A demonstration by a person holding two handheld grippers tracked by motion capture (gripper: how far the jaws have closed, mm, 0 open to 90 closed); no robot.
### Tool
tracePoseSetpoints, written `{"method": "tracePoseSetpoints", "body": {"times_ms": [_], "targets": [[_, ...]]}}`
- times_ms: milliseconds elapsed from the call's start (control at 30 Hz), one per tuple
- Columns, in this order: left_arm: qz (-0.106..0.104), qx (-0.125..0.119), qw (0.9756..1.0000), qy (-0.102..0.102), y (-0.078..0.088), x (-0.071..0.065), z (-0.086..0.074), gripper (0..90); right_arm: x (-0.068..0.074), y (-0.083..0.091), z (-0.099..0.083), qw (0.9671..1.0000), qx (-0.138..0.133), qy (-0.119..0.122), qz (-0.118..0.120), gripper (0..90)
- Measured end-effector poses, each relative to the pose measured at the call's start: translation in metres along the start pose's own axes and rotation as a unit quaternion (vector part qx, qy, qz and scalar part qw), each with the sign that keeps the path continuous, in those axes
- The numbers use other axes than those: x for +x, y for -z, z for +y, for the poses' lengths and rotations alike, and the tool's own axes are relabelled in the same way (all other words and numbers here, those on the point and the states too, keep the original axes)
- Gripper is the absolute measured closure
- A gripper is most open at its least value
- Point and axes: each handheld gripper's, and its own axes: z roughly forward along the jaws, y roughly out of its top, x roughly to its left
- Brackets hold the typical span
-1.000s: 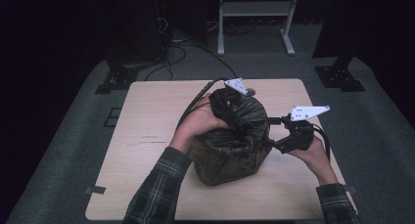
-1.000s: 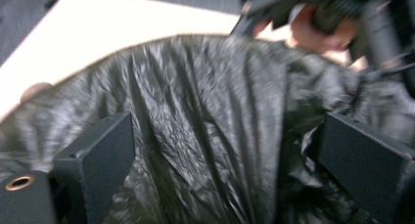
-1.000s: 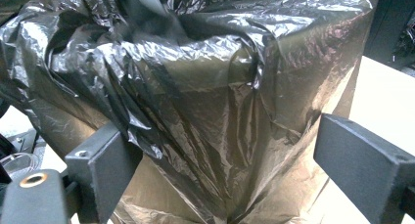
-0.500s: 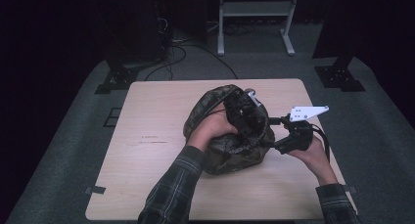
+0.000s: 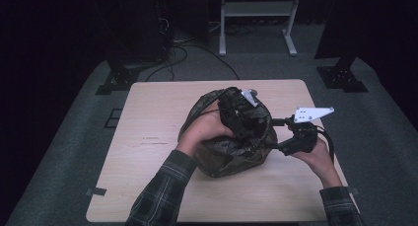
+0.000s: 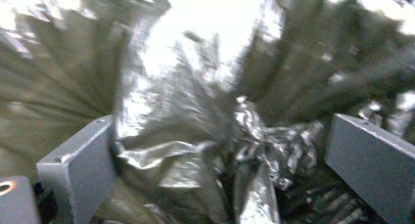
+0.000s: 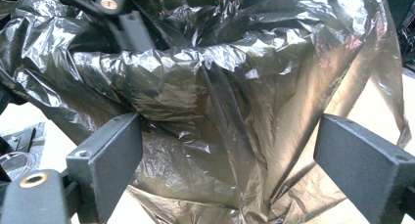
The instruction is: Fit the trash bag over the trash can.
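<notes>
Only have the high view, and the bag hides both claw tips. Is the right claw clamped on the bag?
Observer: No. In the right gripper view the right claw stands wide open. The wall of the bag bulges between its jaws, unpinched.
Operator: Left claw?
Observer: In the left gripper view the left claw is open too, with crumpled film bunched between its jaws.
Operator: Is it inside the bag?
Observer: It looks that way. In the right gripper view it dips behind the bag's folded rim from above.
</notes>
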Motion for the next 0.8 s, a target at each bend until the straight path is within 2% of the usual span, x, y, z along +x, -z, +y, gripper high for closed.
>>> {"method": "tracePoseSetpoints", "body": {"times_ms": [133, 200, 300, 400, 500, 567, 633, 733, 800], "targets": [[-0.032, 0.015, 0.9992, -0.016, -0.004, -0.007, -0.003, 1.0, 0.001, 0.001, -0.001, 1.0, 0.0, -0.001, -0.001, 9.7], [-0.043, 0.033, 0.9984, -0.018, -0.007, -0.009, -0.004, 1.0, 0.001, 0.002, -0.001, 1.0, 0.001, -0.003, -0.002, 9.7], [-0.032, 0.042, 0.9985, -0.012, -0.01, -0.006, -0.005, 1.0, 0.001, 0.003, -0.002, 1.0, 0.001, -0.004, -0.004, 9.7], [-0.007, 0.027, 0.9996, 0.002, -0.007, 0.001, -0.005, 1.0, 0.001, 0.005, -0.002, 1.0, -0.001, -0.003, -0.004, 9.7], [0.007, -0.021, 0.9997, 0.008, 0.005, 0.004, -0.005, 0.9, 0.001, 0.009, -0.004, 0.9999, -0.007, -0.004, -0.008, 9.7], [0.018, -0.058, 0.9981, 0.005, 0.017, 0.004, -0.004, 0.9, 0.001, 0.013, -0.005, 0.9999, -0.007, -0.007, -0.01, 9.7], [0.021, -0.093, 0.9954, 0.006, 0.032, 0.003, -0.005, 0.0, 0.001, 0.017, -0.007, 0.9998, -0.007, -0.01, -0.015, 9.7], [0.037, -0.146, 0.9885, 0.009, 0.055, -0.003, -0.013, 0.0, 0.003, 0.024, -0.014, 0.9996, -0.01, -0.015, -0.024, 9.7], [0.045, -0.171, 0.9841, 0.011, 0.072, -0.008, -0.022, 0.0, 0.005, 0.03, -0.02, 0.9993, -0.008, -0.018, -0.032, 9.7]]}}
